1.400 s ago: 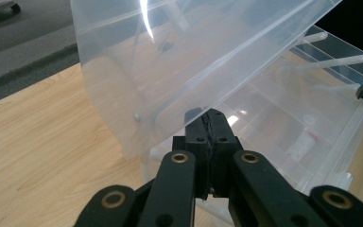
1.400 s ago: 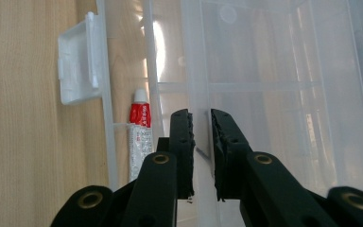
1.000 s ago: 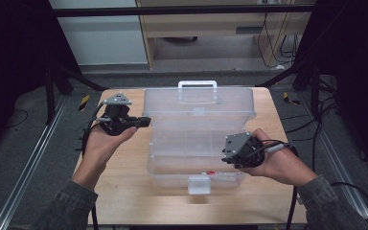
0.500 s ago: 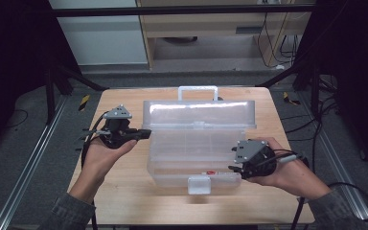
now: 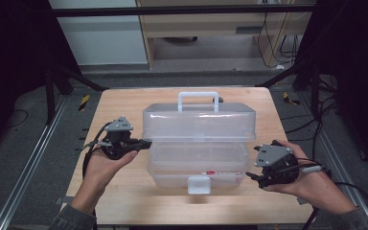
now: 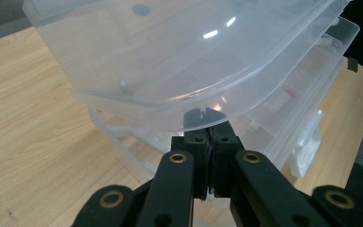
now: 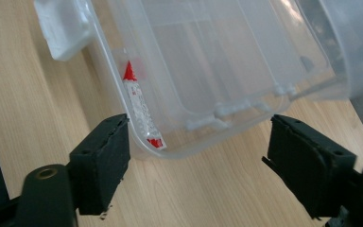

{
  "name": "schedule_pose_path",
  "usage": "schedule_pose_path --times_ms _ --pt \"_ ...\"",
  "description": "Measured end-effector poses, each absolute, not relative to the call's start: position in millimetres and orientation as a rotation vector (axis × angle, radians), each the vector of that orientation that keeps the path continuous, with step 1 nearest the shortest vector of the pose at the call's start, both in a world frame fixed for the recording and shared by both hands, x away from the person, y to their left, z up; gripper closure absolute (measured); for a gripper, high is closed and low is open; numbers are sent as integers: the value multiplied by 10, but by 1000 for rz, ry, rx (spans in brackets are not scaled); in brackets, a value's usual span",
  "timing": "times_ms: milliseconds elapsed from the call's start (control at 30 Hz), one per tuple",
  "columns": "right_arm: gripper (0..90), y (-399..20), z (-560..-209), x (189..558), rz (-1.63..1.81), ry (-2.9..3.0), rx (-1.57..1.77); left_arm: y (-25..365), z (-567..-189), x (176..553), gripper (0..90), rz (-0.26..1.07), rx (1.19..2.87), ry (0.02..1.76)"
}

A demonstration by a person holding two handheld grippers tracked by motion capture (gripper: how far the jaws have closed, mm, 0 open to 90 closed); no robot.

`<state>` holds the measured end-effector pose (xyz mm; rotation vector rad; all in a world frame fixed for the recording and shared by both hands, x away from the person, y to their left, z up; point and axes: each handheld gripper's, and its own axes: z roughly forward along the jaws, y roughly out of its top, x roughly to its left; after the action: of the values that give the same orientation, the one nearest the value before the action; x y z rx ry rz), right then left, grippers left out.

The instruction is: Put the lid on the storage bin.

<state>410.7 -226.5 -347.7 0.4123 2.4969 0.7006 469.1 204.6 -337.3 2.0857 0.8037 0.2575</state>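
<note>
A clear plastic toolbox (image 5: pixel 199 139) with a white handle (image 5: pixel 198 98) and a front latch (image 5: pixel 198 184) stands mid-table, its upper part (image 6: pixel 160 61) lowered over the tray. My left gripper (image 5: pixel 146 142) is shut, and its tips (image 6: pixel 207 125) sit under the rim at the box's left side. Off the front right corner is my right gripper (image 5: pixel 250 176), whose jaws have just been opening. In the right gripper view they (image 7: pixel 198 137) stand wide, the tray's corner (image 7: pixel 208 61) beyond them and untouched. A red and white tube (image 7: pixel 139 104) lies inside the tray.
The wooden table (image 5: pixel 124 105) has bare strips left, right and in front of the box. Black frame rails and cables run along both sides of it. A cabinet stands on the floor beyond the far edge.
The box's upper part has come down from tilted-up to nearly over the tray. My left hand has sunk with it. My right gripper has slid right, off the box, and opened.
</note>
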Motion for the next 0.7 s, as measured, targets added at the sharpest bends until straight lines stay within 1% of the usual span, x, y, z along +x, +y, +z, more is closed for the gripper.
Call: schedule_pose_path --times_ms 300,533,700 --pt "130 -2393 -3518 4145 689 2471 500 2052 -3439 4639 877 265 2094 796" --pt "108 -2485 -3606 4182 670 2470 531 2079 -3475 4581 872 274 2091 789" --pt "114 -2565 -3658 4190 660 2463 554 2146 -3549 4543 871 274 2067 803"
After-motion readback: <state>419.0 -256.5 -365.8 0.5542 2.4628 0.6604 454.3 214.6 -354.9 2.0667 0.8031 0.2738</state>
